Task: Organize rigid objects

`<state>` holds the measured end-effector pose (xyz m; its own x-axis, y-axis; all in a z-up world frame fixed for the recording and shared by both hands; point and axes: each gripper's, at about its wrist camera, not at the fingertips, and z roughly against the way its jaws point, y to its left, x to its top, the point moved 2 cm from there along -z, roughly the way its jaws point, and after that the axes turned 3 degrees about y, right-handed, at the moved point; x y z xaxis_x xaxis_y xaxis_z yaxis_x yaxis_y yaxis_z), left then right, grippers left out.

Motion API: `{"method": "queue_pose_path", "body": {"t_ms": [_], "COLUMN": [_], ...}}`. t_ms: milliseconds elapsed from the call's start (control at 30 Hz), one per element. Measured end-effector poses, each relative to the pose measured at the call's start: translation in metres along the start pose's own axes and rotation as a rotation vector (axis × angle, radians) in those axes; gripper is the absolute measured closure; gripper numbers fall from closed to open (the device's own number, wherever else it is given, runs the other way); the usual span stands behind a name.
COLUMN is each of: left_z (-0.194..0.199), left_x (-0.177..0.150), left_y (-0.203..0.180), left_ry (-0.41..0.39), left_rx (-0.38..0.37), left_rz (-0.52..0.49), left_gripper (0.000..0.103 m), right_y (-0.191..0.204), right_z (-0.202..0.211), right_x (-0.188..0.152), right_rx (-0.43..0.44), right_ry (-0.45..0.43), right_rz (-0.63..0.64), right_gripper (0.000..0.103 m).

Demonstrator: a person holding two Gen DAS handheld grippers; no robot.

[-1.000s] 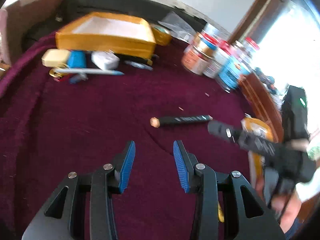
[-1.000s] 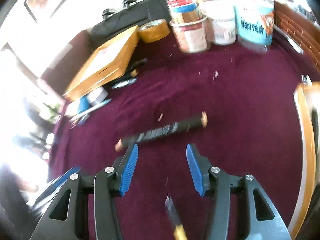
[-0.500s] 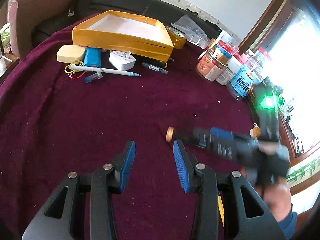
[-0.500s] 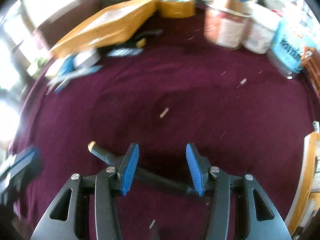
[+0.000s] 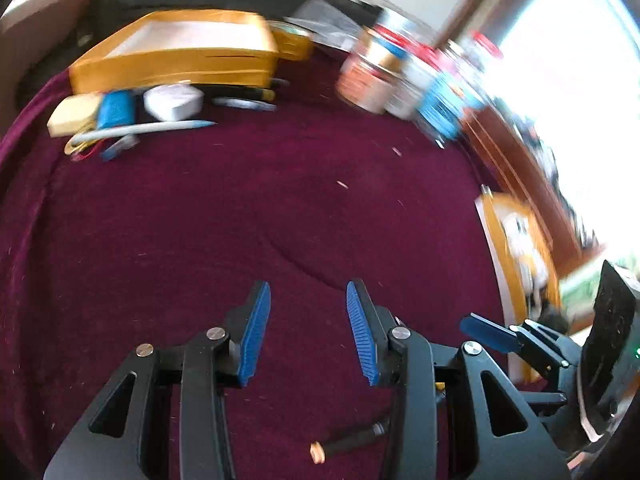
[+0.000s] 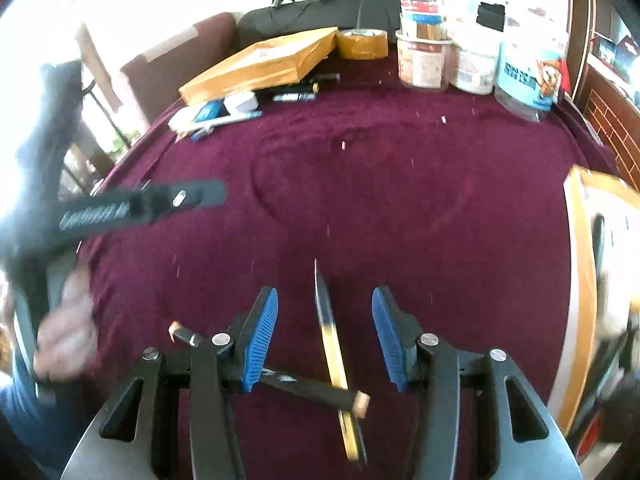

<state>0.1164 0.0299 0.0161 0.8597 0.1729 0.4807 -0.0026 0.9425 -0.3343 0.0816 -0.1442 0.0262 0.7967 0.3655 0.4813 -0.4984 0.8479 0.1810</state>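
A black rod with copper ends (image 6: 308, 389) lies on the maroon cloth (image 6: 380, 200) under my right gripper (image 6: 324, 336), which is open and empty above it. A yellow-handled knife (image 6: 334, 356) lies across the rod between the jaws. The rod's end also shows in the left wrist view (image 5: 348, 442), low under my left gripper (image 5: 308, 332), which is open and empty. The right gripper's blue finger (image 5: 488, 330) shows at the left view's lower right. The left gripper shows blurred at the left of the right wrist view (image 6: 140, 204).
A yellow open box (image 6: 264, 66) stands at the back with a charger, pens, a blue item and an eraser (image 5: 132, 116) in front of it. Tape roll (image 6: 362, 43) and several jars (image 6: 476, 64) stand at the back right. Another yellow box (image 6: 600, 280) sits at the right edge.
Both grippers have pulled back toward the near edge. The rod and knife now lie under the right gripper's open jaws. The left gripper swung off the rod.
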Motion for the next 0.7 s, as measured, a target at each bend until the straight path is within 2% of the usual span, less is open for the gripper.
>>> {"method": "queue_pose_path", "body": {"t_ms": [67,100,167,300,367,433,467,533,567,600,633,700], "left_z": [0.000,0.001,0.003,0.010,0.016,0.029,0.039,0.057,0.065,0.069,0.071,0.072], "left_x": [-0.004,-0.005,-0.007,-0.009,-0.014,-0.024,-0.033,-0.055,-0.069,-0.081,-0.095,-0.109], "left_y": [-0.014,-0.019,-0.025,-0.032,-0.038,-0.052,-0.062,-0.081,-0.090,-0.096,-0.102,-0.107], "left_ry": [-0.008,-0.014,-0.024,-0.040,-0.018,-0.012,-0.006,0.007,0.017,0.029,0.048,0.063], "left_rx": [0.014,0.020,0.020,0.002,-0.018,-0.050,-0.076,-0.096,-0.109,-0.126,-0.142,-0.124], "left_rz": [-0.062,-0.085,-0.108,-0.141,-0.166,-0.249,-0.323,-0.479,-0.565,-0.623,-0.685,-0.743], "left_gripper": [0.066,0.066,0.066,0.066,0.066,0.066,0.066,0.051,0.032,0.024,0.024,0.024], "right_y": [-0.002,-0.004,-0.022,-0.041,-0.046,-0.054,-0.059,-0.070,-0.074,-0.074,-0.074,-0.071], "right_z": [0.004,0.003,0.005,0.024,0.035,0.041,0.040,0.032,0.029,0.030,0.030,0.035], "right_x": [-0.016,-0.020,-0.021,-0.022,-0.031,-0.039,-0.042,-0.047,-0.050,-0.052,-0.053,-0.055], "right_rx": [-0.003,-0.038,-0.072,-0.001,0.028,0.034,0.045,0.077,0.104,0.119,0.120,0.111], "right_ry": [0.018,0.021,0.022,-0.048,-0.089,-0.132,-0.138,-0.114,-0.113,-0.116,-0.120,-0.134], "right_rz": [0.041,0.049,0.010,-0.096,-0.142,-0.168,-0.182,-0.231,-0.245,-0.248,-0.246,-0.230], "right_gripper": [0.059,0.059,0.059,0.059,0.059,0.059,0.059,0.059,0.059,0.059,0.059,0.058]}}
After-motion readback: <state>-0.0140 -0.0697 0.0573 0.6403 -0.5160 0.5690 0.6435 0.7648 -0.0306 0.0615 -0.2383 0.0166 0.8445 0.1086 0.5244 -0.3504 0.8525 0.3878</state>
